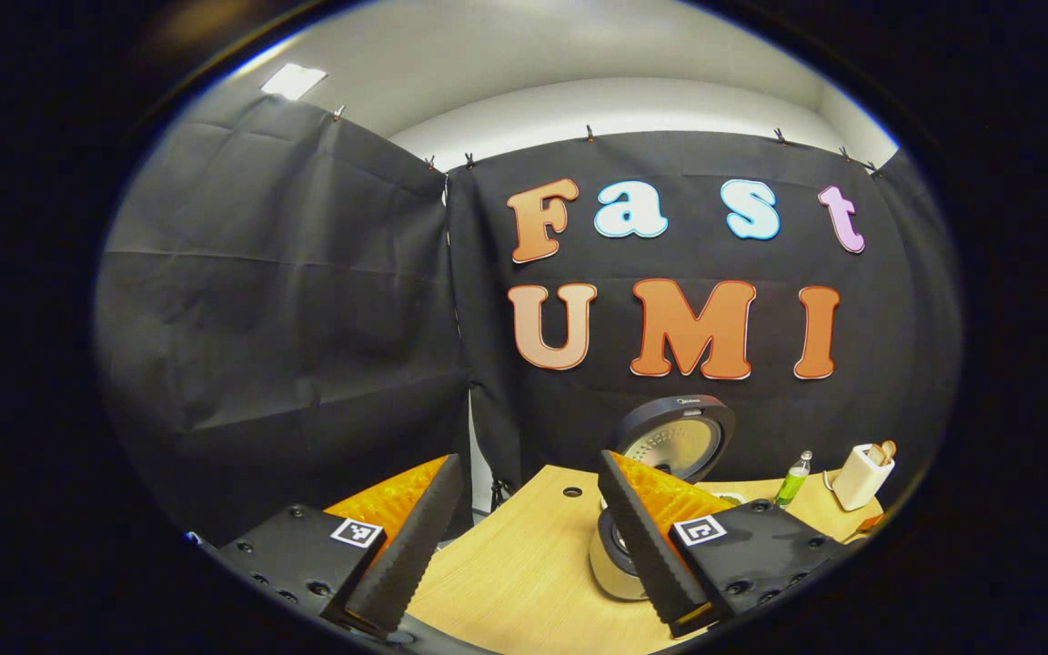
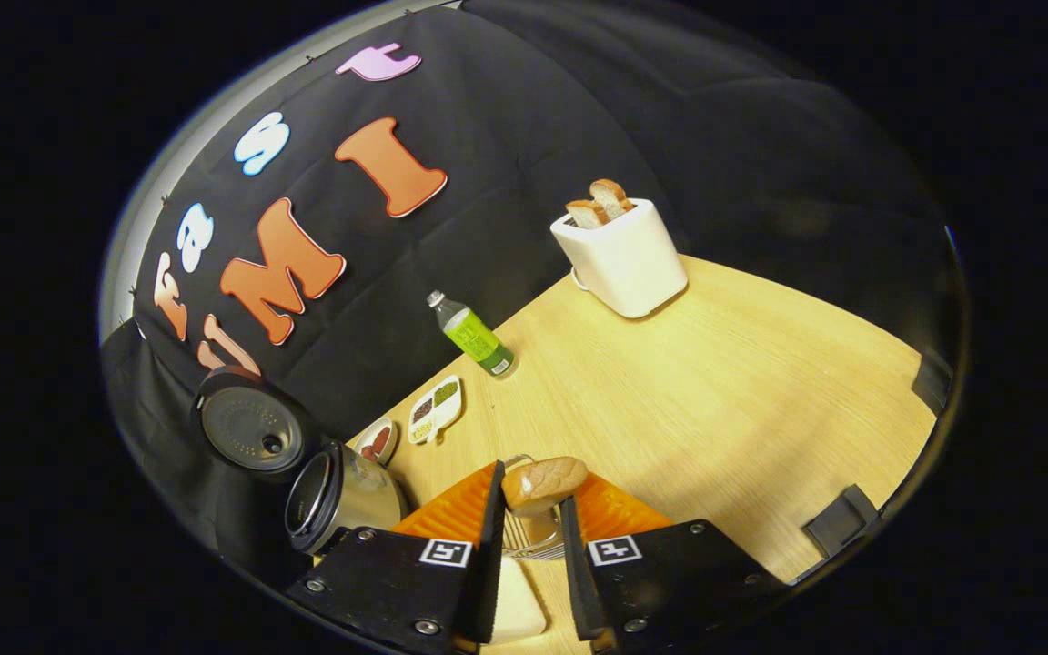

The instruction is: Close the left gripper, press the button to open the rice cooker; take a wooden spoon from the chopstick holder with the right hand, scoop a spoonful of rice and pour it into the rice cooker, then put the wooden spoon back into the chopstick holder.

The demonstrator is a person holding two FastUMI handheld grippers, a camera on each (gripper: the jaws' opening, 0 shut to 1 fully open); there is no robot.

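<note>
I see bare desk (image 2: 742, 400) open right of the toaster (image 2: 622, 256). Left of the toaster, a bottle (image 2: 472, 335), small dishes (image 2: 434, 408) and the open rice cooker (image 2: 333, 496) crowd the wall side.

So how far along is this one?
Done: the rice cooker has its lid open, and the left gripper is clear of it, jaws open. In hand: the right gripper has its jaws either side of the wooden spoon, above the wire chopstick holder. Pickup or return? Cannot tell; the pot's inside is hidden.
</note>
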